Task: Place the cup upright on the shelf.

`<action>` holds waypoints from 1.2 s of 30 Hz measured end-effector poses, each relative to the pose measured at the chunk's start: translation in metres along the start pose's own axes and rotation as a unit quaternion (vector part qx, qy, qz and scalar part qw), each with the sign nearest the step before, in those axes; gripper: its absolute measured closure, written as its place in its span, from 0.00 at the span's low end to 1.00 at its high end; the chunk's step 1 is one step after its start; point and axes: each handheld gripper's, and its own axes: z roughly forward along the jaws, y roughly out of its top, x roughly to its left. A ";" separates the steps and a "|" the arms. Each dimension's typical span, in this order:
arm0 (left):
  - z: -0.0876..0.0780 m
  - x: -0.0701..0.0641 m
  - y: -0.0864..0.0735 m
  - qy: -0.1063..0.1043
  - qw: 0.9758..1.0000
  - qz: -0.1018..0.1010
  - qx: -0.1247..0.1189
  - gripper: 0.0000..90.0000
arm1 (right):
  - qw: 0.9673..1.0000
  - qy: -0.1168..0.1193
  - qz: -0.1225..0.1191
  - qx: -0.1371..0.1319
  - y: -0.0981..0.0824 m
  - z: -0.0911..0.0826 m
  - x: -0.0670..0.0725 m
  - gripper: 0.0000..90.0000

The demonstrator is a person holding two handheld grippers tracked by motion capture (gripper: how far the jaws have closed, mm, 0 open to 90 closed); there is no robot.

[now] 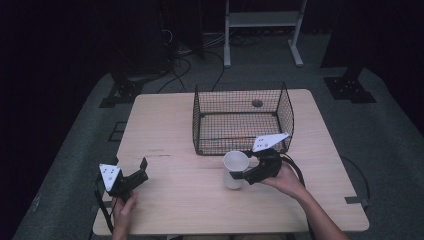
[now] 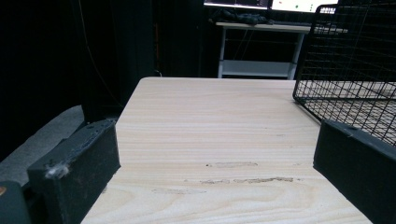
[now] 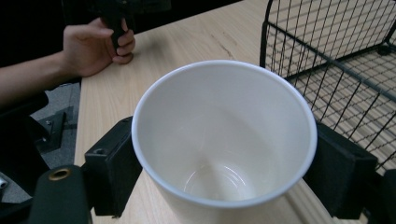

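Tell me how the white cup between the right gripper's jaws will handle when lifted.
The white cup looks thin-walled and empty, so probably light and easily crushed. Its smooth, tapered sides may slip in the right gripper. With its wide mouth and narrower base, it could tip if nudged.

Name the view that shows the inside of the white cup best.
The right gripper view: it looks straight into the white cup, showing its empty bottom and a jaw of the right gripper against each side. The high view shows the cup small, just in front of the wire basket, its interior barely visible.
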 end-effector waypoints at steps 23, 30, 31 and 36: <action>0.000 0.000 0.000 0.000 1.000 -0.001 -0.001 0.00 | 1.000 0.006 0.000 -0.012 0.055 -0.018 -0.029 0.21; 0.000 0.000 0.000 0.000 1.000 -0.002 -0.001 0.00 | 1.000 0.002 -0.006 -0.017 0.072 -0.020 -0.033 0.21; 0.000 0.000 0.000 0.000 1.000 -0.002 -0.001 0.00 | 1.000 0.002 -0.006 -0.017 0.072 -0.020 -0.033 0.21; 0.000 0.000 0.000 0.000 1.000 -0.001 0.000 0.00 | 1.000 -0.003 -0.011 -0.011 0.085 -0.019 -0.040 0.21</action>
